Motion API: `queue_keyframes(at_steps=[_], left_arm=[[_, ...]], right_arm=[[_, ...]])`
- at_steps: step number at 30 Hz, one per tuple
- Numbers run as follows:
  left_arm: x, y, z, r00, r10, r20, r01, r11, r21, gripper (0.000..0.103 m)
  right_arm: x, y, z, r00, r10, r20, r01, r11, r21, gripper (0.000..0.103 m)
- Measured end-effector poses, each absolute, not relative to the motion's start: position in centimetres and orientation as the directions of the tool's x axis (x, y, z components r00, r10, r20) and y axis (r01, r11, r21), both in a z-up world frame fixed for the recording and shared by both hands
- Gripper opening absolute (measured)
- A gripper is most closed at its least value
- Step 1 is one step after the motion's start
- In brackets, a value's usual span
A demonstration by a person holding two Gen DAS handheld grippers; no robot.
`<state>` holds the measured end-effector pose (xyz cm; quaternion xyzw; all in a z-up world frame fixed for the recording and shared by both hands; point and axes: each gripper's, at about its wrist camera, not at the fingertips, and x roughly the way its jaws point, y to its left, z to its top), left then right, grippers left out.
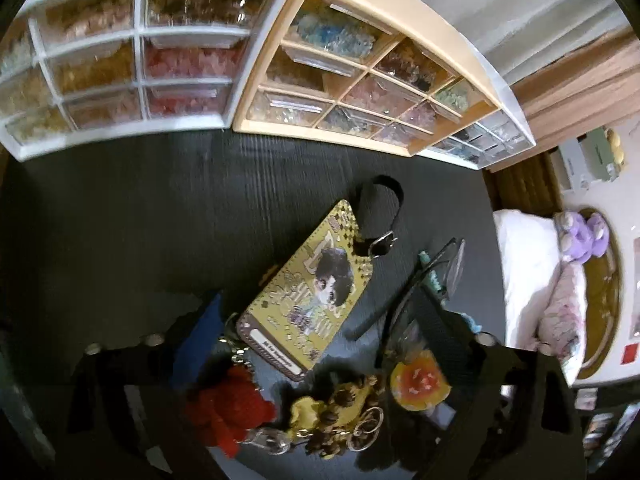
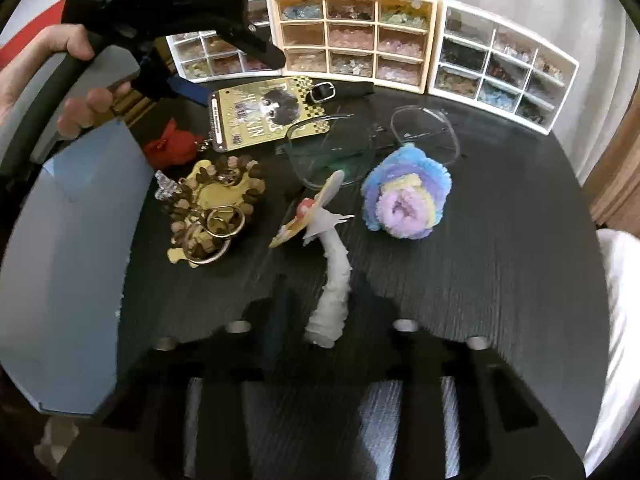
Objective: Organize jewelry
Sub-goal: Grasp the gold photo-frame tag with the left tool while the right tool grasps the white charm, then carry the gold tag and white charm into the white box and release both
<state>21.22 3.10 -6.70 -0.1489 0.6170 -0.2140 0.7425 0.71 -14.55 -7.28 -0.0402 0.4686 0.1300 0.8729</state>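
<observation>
Right gripper [image 2: 320, 332] clamps the white fuzzy stem [image 2: 334, 280] of a mushroom charm near the pastel pom-pom [image 2: 406, 196]. Left gripper [image 1: 316, 344] hangs wide open over the yellow card tag [image 1: 304, 288], on the dark surface [image 2: 480, 280].

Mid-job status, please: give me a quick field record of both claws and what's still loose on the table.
Left claw: open, aimed down at the red plush charm and bead keyring bundle
Right claw: either side of the white fuzzy stem; contact unclear
Also loose on table: yellow picture tag, clear glasses, pastel pompom
Back edge: three drawer organizers, drawers shut, holding small stones
Beside the bundle: grey-blue box
</observation>
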Motion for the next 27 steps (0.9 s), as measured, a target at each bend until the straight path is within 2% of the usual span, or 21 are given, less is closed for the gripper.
queue_keyframes(at_steps=[3,5,6,7,10,13,17,20,23,24,27], left_arm=[[21.2,2.8,-7.1,0.135,-0.488,-0.863,0.129,0.872,-0.473,0.071],[21.0,2.5,-7.1,0.145,-0.473,-0.869,0.151,0.879,-0.453,0.055],[20.9,2.4,-6.9,0.153,-0.477,-0.866,0.161,0.876,-0.454,0.038],[20.9,2.5,-6.9,0.161,-0.488,-0.858,0.162,0.870,-0.465,0.026],[20.3,2.6,-6.0,0.194,-0.543,-0.817,0.170,0.839,-0.517,0.012],[19.5,2.2,-4.6,0.248,-0.506,-0.826,0.209,0.861,-0.464,0.005],[18.3,1.6,-2.6,0.341,-0.415,-0.844,0.253,0.905,-0.343,0.005],[16.7,1.3,-0.6,0.407,-0.350,-0.844,0.277,0.928,-0.251,0.005],[15.1,1.6,1.4,0.504,-0.265,-0.822,0.283,0.950,-0.132,0.005],[13.8,1.6,2.8,0.574,-0.198,-0.794,0.264,0.963,-0.050,0.005],[11.2,2.0,5.9,0.670,-0.120,-0.733,0.223,0.974,0.045,0.005]], right_arm=[[0.6,-15.0,-7.3,0.530,0.219,-0.819,-0.262,0.961,0.087,0.021],[0.5,-15.0,-7.3,0.530,0.219,-0.819,-0.265,0.960,0.085,0.021],[0.5,-15.0,-7.2,0.531,0.217,-0.819,-0.265,0.961,0.083,0.021],[0.4,-15.0,-7.2,0.533,0.217,-0.818,-0.265,0.961,0.082,0.021],[0.6,-15.0,-7.4,0.535,0.235,-0.811,-0.259,0.960,0.108,0.017],[0.7,-15.6,-7.5,0.530,0.274,-0.803,-0.251,0.955,0.160,0.016],[0.5,-15.6,-7.4,0.537,0.277,-0.796,-0.293,0.947,0.132,0.016],[0.6,-16.6,-7.5,0.536,0.311,-0.785,-0.269,0.944,0.190,0.016],[0.5,-17.3,-7.2,0.554,0.290,-0.781,-0.240,0.953,0.184,0.015],[0.4,-17.6,-6.9,0.562,0.286,-0.776,-0.229,0.955,0.187,0.015],[0.0,-18.4,-5.8,0.589,0.274,-0.760,-0.199,0.961,0.192,0.015]])
